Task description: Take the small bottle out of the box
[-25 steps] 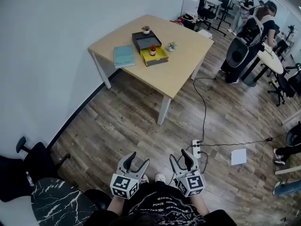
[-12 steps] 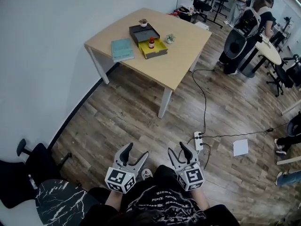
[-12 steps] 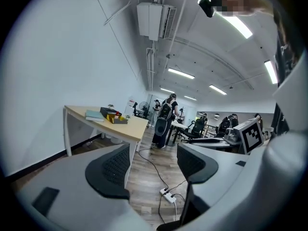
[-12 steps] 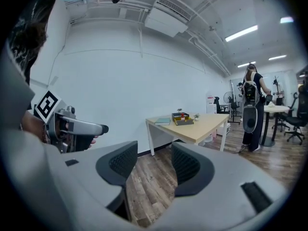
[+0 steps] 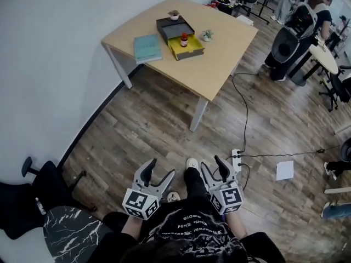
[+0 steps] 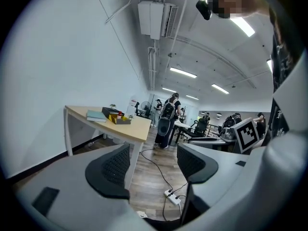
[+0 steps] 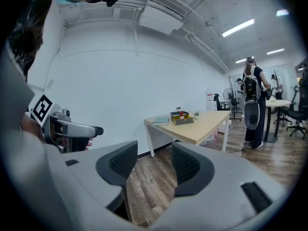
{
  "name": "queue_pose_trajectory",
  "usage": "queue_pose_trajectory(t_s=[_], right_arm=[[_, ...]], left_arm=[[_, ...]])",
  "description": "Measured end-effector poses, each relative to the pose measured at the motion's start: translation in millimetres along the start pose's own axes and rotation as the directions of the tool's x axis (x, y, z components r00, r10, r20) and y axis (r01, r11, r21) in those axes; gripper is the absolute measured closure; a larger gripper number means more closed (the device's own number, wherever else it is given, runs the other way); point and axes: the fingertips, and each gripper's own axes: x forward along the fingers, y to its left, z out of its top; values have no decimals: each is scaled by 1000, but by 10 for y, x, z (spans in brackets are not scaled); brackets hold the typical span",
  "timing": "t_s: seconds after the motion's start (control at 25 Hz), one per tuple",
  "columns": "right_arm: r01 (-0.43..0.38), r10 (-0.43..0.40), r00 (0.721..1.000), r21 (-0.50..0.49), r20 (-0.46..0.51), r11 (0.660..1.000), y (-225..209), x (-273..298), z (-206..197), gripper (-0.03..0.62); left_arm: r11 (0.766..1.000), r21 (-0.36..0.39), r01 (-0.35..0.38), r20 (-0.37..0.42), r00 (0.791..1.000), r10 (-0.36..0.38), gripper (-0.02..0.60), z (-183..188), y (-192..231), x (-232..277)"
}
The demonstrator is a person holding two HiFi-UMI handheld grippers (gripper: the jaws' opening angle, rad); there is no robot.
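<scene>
Head view shows the left gripper [image 5: 160, 170] low in the frame, its two grey jaws spread wide. They have just been opening, and in the left gripper view only wood-plank floor [image 5: 148, 125] and a white power strip [image 5: 237, 160] show through the gap, with no object between the black ribbed pads [image 6: 113, 167]. Just to its right, the right gripper [image 5: 212, 164] is likewise spread and pinches nothing, its pads framing bare floor in the right gripper view. Both are held in front of the person's black printed shirt [image 5: 186, 232], apart from each other, with a white shoe [image 5: 191, 163] on the floor between them. A black cable [image 5: 245, 116] runs from the power strip towards the light wooden table [image 5: 219, 56], which stands near the white wall [image 5: 49, 64], well apart from both grippers. On the tabletop the small red-capped bottle [image 5: 184, 39] stands upright inside the shallow yellow open box [image 5: 192, 51], at the end that adjoins a dark grey box [image 5: 171, 26]. A teal book [image 5: 147, 48] lies just left of the boxes. One small potted plant [image 5: 207, 35] sits to their right and a second potted plant [image 5: 174, 15] stands behind the grey box. A white sheet of paper [image 5: 284, 170] lies on the floor at right, a black office chair [image 5: 35, 188] stands at lower left, and people [image 5: 300, 26] stand by desks at the far right
</scene>
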Motion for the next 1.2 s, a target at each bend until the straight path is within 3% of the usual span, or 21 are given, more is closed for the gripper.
queue_pose_trajectory(t_s=[0.24, 0.76, 1.2], right_arm=[[-10, 10, 1000, -4, 28, 1000, -496, 588, 338, 362], [-154, 153, 988, -49, -31, 987, -1295, 1659, 624, 362], [-208, 207, 978, -49, -34, 977, -1774, 2240, 840, 362]], left_arm=[[997, 2, -71, 42, 997, 71, 267, 363, 229, 568], [976, -87, -201, 53, 977, 206, 267, 673, 711, 1720], [968, -110, -224, 35, 973, 229, 267, 839, 875, 2458]])
